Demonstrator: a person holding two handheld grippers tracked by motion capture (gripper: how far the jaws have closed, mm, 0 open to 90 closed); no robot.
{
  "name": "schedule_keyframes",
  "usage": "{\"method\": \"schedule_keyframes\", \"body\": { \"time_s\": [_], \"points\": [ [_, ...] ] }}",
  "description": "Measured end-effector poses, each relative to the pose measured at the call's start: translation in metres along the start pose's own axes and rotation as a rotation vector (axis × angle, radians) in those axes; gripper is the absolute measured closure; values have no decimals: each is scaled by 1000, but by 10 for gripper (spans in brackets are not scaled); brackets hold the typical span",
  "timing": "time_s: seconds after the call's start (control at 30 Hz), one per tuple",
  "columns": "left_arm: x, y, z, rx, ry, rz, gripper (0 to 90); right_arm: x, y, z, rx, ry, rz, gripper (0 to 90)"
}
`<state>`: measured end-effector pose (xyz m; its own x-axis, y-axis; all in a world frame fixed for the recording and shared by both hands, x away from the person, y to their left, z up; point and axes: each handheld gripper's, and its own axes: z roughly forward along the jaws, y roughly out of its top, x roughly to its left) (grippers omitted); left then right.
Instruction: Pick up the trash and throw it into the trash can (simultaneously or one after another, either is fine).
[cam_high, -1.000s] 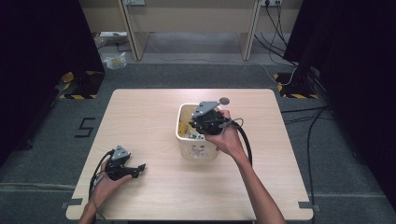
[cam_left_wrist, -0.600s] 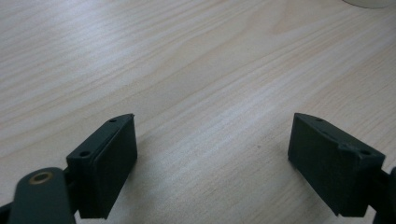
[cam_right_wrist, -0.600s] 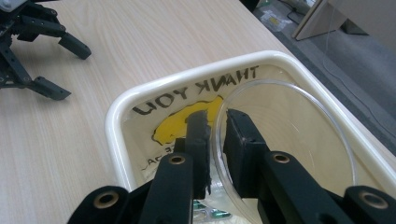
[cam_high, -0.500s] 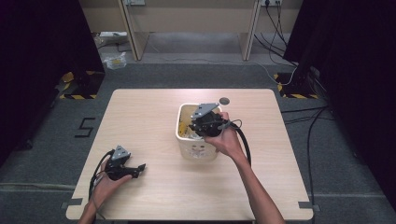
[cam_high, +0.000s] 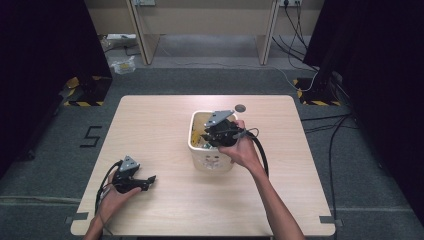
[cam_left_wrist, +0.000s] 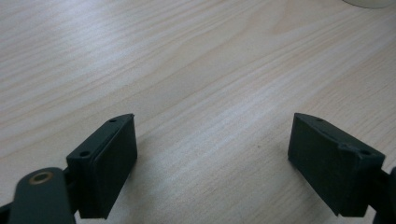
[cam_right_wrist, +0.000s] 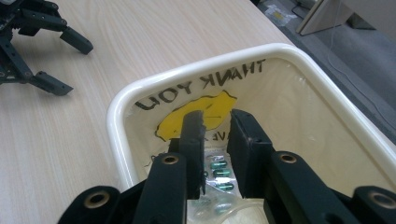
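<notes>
A white bin lined with a plastic bag printed "THANK YOU" stands in the middle of the table. My right gripper points down into it. In the right gripper view its jaws stand a narrow gap apart, having just been opening, with nothing between them. Below them, on the bin's floor, lies a blister pack of green capsules. My left gripper rests on the table at the front left, held by a hand, open over bare wood.
The bin's rim curves close around the right gripper's jaws. The left gripper lies some way off on the wood. A small dark disc sits behind the bin. Cables trail over the floor at the right.
The right gripper has tilted slightly over the bin without leaving it. The left gripper and its hand have stayed where they were.
</notes>
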<state>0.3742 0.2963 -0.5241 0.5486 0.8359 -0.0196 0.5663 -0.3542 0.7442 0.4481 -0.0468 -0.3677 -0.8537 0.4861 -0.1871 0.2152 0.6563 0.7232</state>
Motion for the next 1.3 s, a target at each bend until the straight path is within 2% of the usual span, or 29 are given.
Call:
{"method": "schedule_keyframes", "body": {
  "time_s": [0.17,0.27,0.3,0.33,0.5,0.6,0.63,0.9,1.03,1.3],
  "points": [
    [0,0,0,0,0,0,147,-2,-1,-4,-10,-12,8,699],
    [0,0,0,0,0,0,147,-5,-2,-9,-22,-30,23,652],
    [0,0,0,0,0,0,147,-8,-2,-13,-35,-45,34,608],
    [0,0,0,0,0,0,147,-8,-2,-13,-35,-45,34,608],
    [0,0,0,0,0,0,147,-15,-6,-25,-47,-89,82,503],
    [0,0,0,0,0,0,146,-18,-7,-29,-56,-104,97,480],
    [0,0,0,0,0,0,147,-20,-9,-34,-74,-114,121,455],
    [0,0,0,0,0,0,147,-28,-15,-48,-99,-150,166,406],
    [0,0,0,0,0,0,147,-34,-21,-54,-97,-176,198,388],
    [0,0,0,0,0,0,147,-41,-30,-61,-98,-207,229,367]
  ]
}}
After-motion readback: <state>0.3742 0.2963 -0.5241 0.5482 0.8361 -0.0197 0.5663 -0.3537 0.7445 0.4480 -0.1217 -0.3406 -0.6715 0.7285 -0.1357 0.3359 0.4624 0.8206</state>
